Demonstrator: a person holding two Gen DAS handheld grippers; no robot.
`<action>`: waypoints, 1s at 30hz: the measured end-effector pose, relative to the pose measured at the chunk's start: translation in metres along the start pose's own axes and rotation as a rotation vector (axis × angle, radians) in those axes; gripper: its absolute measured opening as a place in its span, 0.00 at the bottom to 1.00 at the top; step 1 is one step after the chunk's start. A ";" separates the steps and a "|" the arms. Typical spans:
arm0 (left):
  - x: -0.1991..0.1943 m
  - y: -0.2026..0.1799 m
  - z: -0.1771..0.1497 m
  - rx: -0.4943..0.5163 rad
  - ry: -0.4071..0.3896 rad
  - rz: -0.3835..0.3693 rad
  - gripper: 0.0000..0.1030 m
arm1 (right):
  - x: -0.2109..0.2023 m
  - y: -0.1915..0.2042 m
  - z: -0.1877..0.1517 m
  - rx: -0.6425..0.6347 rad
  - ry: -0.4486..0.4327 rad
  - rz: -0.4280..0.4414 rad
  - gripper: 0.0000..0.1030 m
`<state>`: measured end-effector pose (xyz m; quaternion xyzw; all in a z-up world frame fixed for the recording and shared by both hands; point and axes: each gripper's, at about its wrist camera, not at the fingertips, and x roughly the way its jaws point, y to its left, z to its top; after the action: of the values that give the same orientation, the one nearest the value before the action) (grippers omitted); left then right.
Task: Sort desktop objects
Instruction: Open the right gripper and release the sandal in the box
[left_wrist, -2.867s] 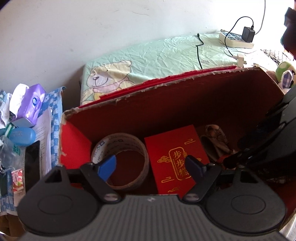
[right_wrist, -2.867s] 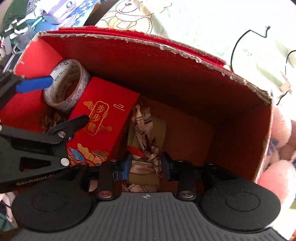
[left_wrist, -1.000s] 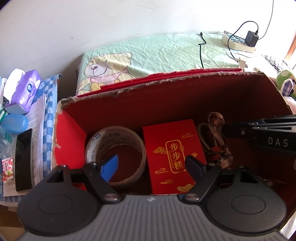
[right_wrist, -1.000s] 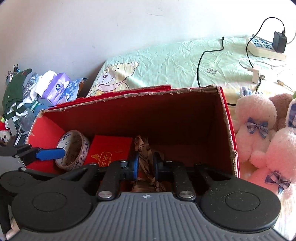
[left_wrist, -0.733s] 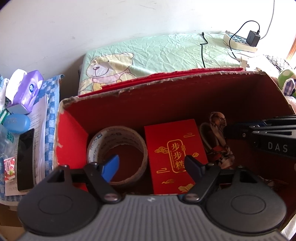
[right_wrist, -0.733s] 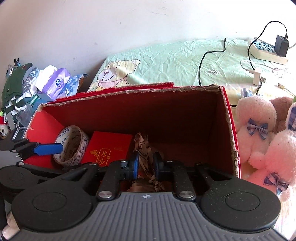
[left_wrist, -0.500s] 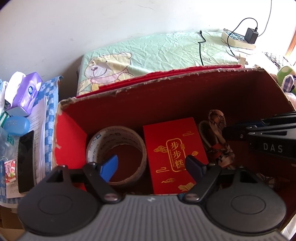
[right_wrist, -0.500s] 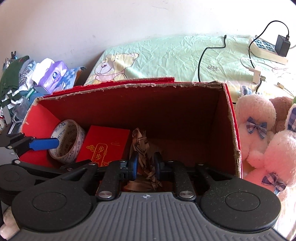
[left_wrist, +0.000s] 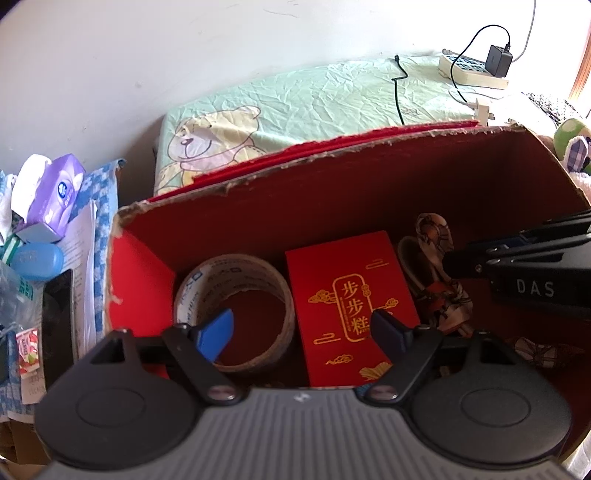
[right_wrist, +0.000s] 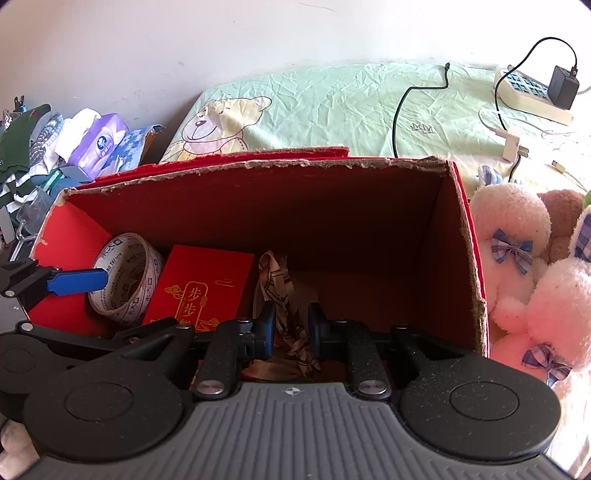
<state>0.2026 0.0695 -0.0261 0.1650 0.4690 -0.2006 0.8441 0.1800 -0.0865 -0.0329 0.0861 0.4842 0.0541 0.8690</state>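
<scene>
A red cardboard box (left_wrist: 332, 164) (right_wrist: 258, 166) holds a roll of clear tape (left_wrist: 236, 266) (right_wrist: 125, 266), a red packet with gold characters (left_wrist: 351, 280) (right_wrist: 207, 280) and a patterned scarf (left_wrist: 432, 236) (right_wrist: 275, 280). My left gripper (left_wrist: 303, 328) hangs open above the tape and the packet, with nothing between its fingers. Its blue fingertip (right_wrist: 74, 282) shows at the left in the right wrist view. My right gripper (right_wrist: 291, 325) (left_wrist: 458, 258) is over the box's right half, shut on the scarf, which stands partly pulled upright.
Left of the box lie a purple tissue pack (left_wrist: 51, 199) (right_wrist: 99, 144), a blue case (left_wrist: 35, 258) and a black phone (left_wrist: 57, 314). Behind is a bear-print sheet (right_wrist: 332, 103) with a power strip (right_wrist: 532, 96) and cables. Pink plush toys (right_wrist: 517, 229) press against the box's right wall.
The right gripper has risen from deep in the box and its fingers have narrowed on the scarf, whose end now stands up. The left gripper has barely moved.
</scene>
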 end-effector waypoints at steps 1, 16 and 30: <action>0.000 0.000 0.000 -0.001 0.000 0.001 0.81 | 0.000 0.000 0.000 0.001 0.000 -0.002 0.18; -0.003 -0.001 0.000 -0.013 -0.015 0.023 0.79 | 0.002 -0.001 0.001 -0.009 0.013 0.016 0.21; -0.004 -0.004 0.000 -0.001 -0.027 0.022 0.81 | 0.002 -0.001 0.001 -0.013 0.019 0.016 0.19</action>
<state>0.1992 0.0669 -0.0229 0.1670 0.4558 -0.1935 0.8526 0.1819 -0.0869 -0.0339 0.0837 0.4912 0.0653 0.8645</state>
